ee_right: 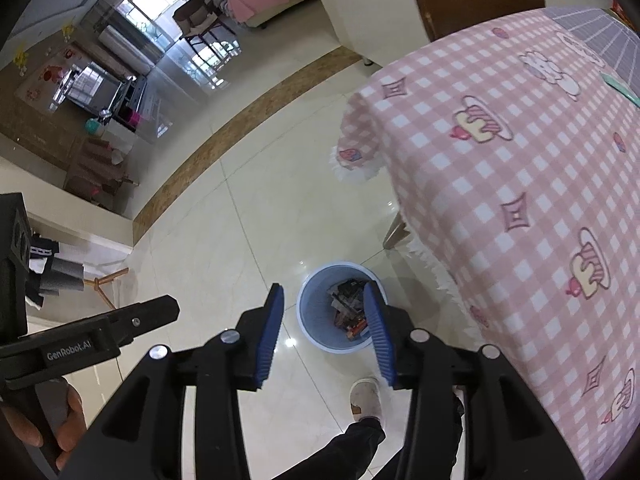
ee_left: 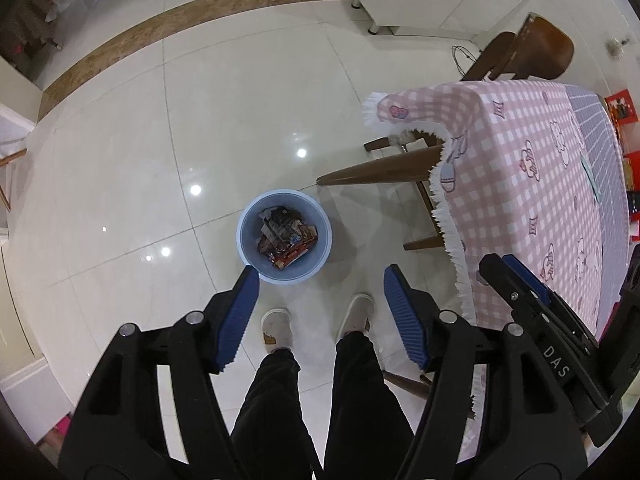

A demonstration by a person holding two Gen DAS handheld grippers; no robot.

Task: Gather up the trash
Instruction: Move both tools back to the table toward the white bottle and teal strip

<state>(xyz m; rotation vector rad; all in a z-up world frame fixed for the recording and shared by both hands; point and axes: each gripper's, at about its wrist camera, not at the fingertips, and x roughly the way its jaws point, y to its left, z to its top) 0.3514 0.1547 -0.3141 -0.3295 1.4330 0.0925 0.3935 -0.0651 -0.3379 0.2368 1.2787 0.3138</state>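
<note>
Left wrist view: left gripper [ee_left: 320, 284], jaws wide apart, nothing between; round pale-blue plastic bin [ee_left: 283, 235] of wrappers, frame centre, on cream tiled floor [ee_left: 120, 184].

Right wrist view: right gripper [ee_right: 323, 300], jaws partly apart, empty; bin [ee_right: 316, 312] lower centre, beside pink-checked surface [ee_right: 500, 184].

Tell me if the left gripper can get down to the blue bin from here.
Probably yes: the left gripper is open with nothing between its fingers, and the blue bin stands on bare floor beneath it, clear of the table.

Trash [ee_left: 286, 236] in bin [ee_left: 248, 248]: items too small to identify; table [ee_left: 540, 200] cut by frame edge.
</note>
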